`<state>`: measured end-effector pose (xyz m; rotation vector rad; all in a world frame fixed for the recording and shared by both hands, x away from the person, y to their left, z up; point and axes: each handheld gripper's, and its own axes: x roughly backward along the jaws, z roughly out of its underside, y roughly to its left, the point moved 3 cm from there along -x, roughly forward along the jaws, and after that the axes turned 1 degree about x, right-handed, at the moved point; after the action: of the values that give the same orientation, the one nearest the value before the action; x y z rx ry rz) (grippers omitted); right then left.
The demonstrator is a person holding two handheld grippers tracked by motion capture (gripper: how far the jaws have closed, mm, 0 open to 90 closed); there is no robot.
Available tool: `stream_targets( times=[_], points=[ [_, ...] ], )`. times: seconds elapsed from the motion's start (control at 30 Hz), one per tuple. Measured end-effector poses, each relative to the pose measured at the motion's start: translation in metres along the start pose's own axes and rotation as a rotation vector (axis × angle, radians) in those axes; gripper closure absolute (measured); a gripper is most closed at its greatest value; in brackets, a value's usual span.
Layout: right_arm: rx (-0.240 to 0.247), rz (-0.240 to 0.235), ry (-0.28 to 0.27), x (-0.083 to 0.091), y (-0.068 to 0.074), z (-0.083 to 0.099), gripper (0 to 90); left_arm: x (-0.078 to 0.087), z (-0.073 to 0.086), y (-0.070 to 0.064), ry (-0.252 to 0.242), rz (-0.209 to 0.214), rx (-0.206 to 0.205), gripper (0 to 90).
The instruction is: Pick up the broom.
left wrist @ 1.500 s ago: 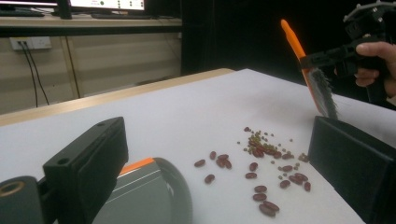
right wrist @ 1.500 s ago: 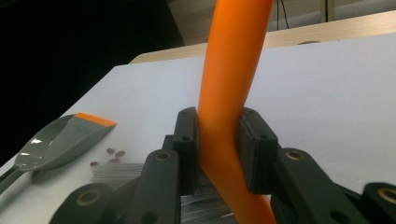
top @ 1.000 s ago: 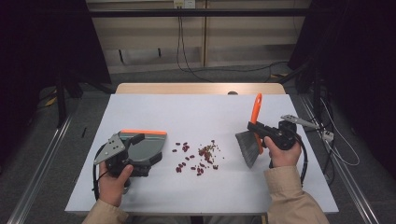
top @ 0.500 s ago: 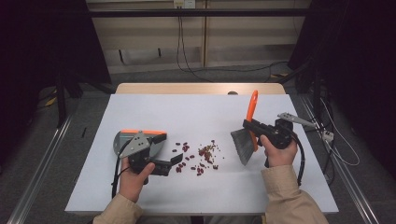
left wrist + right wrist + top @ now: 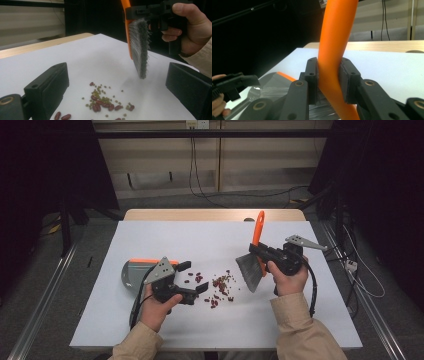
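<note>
A scatter of red and small green beans (image 5: 220, 287) lies mid-table. My left gripper (image 5: 193, 278) hovers just left of them, open and holding nothing; in the left gripper view its jaws frame the beans (image 5: 105, 101). A grey dustpan (image 5: 132, 273) with an orange edge rests on the table behind that gripper. My right gripper (image 5: 260, 253) is shut on the orange handle (image 5: 330, 72) of a hand brush. The grey bristles (image 5: 249, 270) hang just right of the beans and slightly above the table. The brush bristles (image 5: 140, 47) stand upright beyond the pile.
The white tabletop (image 5: 210, 237) has bare room behind the beans and along the front edge (image 5: 215, 340). A small dark object (image 5: 248, 220) sits at the far edge. Cables trail from both grippers; dark floor and rails flank the table.
My left gripper has moved right, off the dustpan and up to the beans, and now stands open. The brush in my right gripper has shifted slightly left.
</note>
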<state>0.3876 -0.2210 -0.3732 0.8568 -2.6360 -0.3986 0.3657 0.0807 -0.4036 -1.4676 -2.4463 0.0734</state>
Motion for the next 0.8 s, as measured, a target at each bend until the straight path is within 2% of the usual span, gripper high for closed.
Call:
stream_targets(
  times=[0.03, 0.3, 0.4, 0.57, 0.67, 0.8],
  points=[
    [-0.008, -0.017, -0.007, -0.003, 0.004, -0.001, 71.7, -0.003, 0.000, 0.000, 0.001, 0.004, 0.004, 5.1],
    [0.010, -0.037, -0.017, -0.017, 0.020, -0.004, 71.7, -0.028, -0.003, -0.009, 0.021, 0.035, 0.008, 8.8],
    [0.009, -0.050, -0.024, -0.023, 0.026, -0.004, 71.7, -0.035, -0.007, -0.013, 0.008, 0.055, 0.026, 10.7],
    [0.016, -0.062, -0.027, -0.032, 0.035, -0.005, 71.7, -0.040, -0.009, -0.011, 0.001, 0.036, 0.039, 15.7],
    [0.032, -0.059, -0.019, -0.038, 0.040, -0.004, 71.6, -0.043, -0.006, -0.008, 0.018, 0.023, 0.044, 17.3],
    [0.029, -0.069, -0.011, -0.047, 0.045, -0.001, 71.6, -0.046, -0.004, -0.003, 0.030, 0.004, 0.057, 19.3]
  ],
)
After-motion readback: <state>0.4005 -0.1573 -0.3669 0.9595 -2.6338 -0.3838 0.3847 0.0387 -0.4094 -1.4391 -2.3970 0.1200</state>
